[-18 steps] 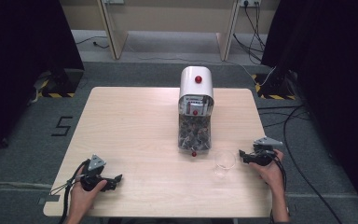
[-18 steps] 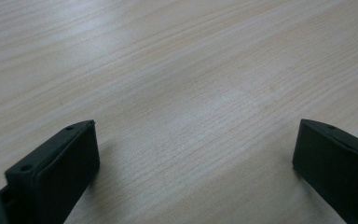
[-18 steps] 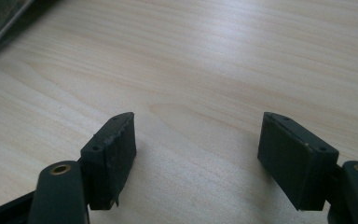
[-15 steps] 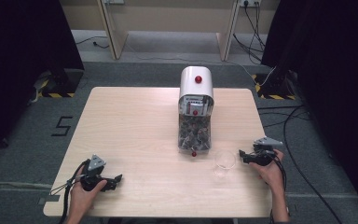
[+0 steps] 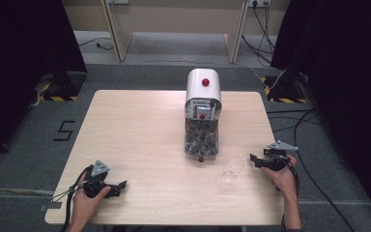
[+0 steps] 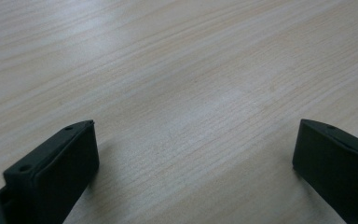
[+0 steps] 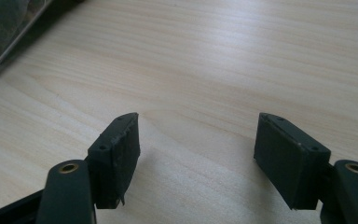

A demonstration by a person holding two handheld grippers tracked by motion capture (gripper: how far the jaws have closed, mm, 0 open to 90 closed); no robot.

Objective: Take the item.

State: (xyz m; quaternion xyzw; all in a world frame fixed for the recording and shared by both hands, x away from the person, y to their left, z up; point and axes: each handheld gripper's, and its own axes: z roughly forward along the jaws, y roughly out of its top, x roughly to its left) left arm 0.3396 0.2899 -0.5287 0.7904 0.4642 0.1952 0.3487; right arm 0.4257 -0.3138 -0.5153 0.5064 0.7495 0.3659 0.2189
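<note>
A white-topped dispenser (image 5: pixel 203 87) with a red button stands mid-table; its clear lower bin (image 5: pixel 202 136) holds dark pieces, and a small red knob sits at its foot. A clear plastic cup (image 5: pixel 233 168) stands upright just right of that foot. My right gripper (image 5: pixel 253 160) rests low on the table to the cup's right, pointing at it but apart from it. In the right gripper view this gripper (image 7: pixel 196 135) is open over bare wood. My left gripper (image 5: pixel 122 185) lies near the front left edge. Its jaws (image 6: pixel 193 140) stand wide open with nothing between them.
The light wooden table (image 5: pixel 140 130) is bare to the left of the dispenser. A corner of the dispenser's bin (image 7: pixel 2 28) shows at the upper left of the right gripper view. Cables trail over the grey floor (image 5: pixel 309 121) to the right.
</note>
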